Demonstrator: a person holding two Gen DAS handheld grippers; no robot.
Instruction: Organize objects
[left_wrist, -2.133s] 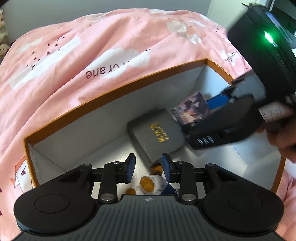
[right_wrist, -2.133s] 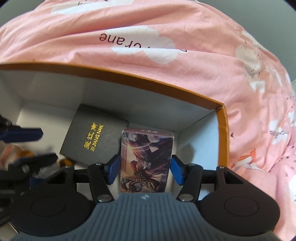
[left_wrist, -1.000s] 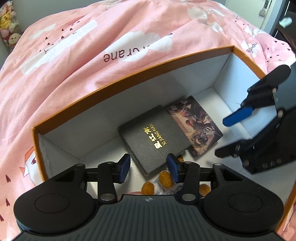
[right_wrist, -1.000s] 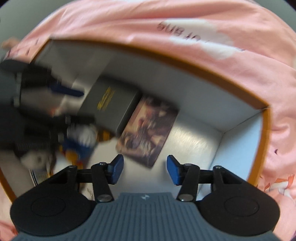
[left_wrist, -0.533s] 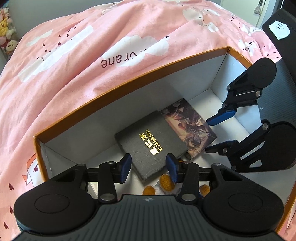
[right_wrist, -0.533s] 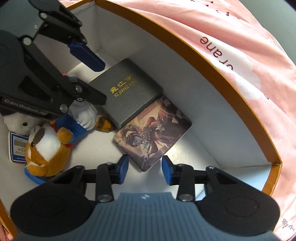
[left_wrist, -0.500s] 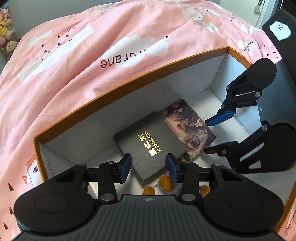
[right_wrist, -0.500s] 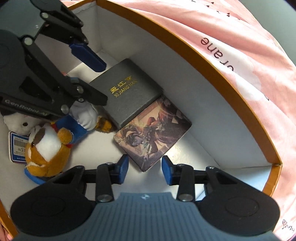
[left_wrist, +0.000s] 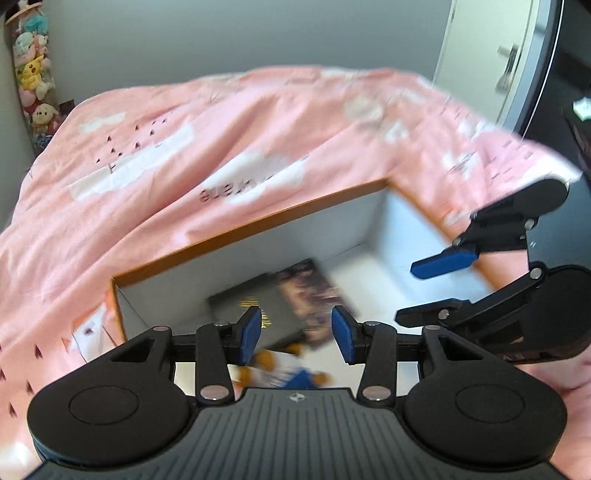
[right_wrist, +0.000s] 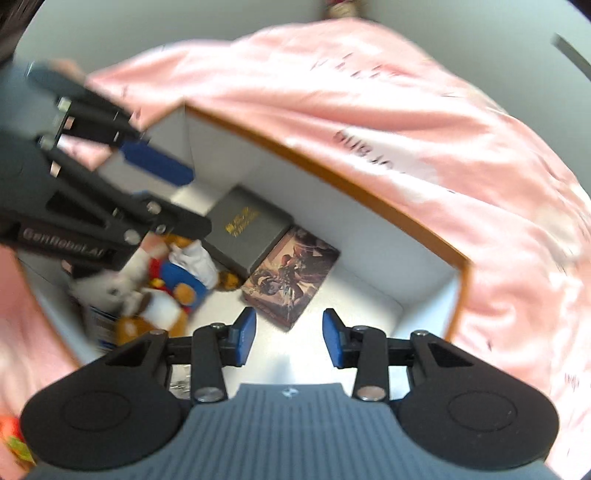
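An orange-rimmed white box (left_wrist: 258, 225) (right_wrist: 332, 173) sits on a pink bedspread. Inside lie a black book with gold lettering (right_wrist: 245, 225) (left_wrist: 247, 306), a picture-covered card box (right_wrist: 293, 277) (left_wrist: 310, 291) beside it, and a plush toy in blue and white (right_wrist: 173, 277) (left_wrist: 295, 373). My left gripper (left_wrist: 296, 336) is open and empty above the box's near side. My right gripper (right_wrist: 288, 341) is open and empty above the box floor; it also shows in the left wrist view (left_wrist: 436, 291).
The pink bedspread (left_wrist: 184, 147) surrounds the box on all sides. Stuffed toys (left_wrist: 31, 81) hang at the far left wall. A white door (left_wrist: 480, 55) and dark furniture stand at the far right. A white tag (right_wrist: 101, 328) lies by the plush.
Both grippers have risen and pulled back from the box, so the box looks smaller. The card box was let go earlier and lies flat beside the black book. Both views are blurred by motion.
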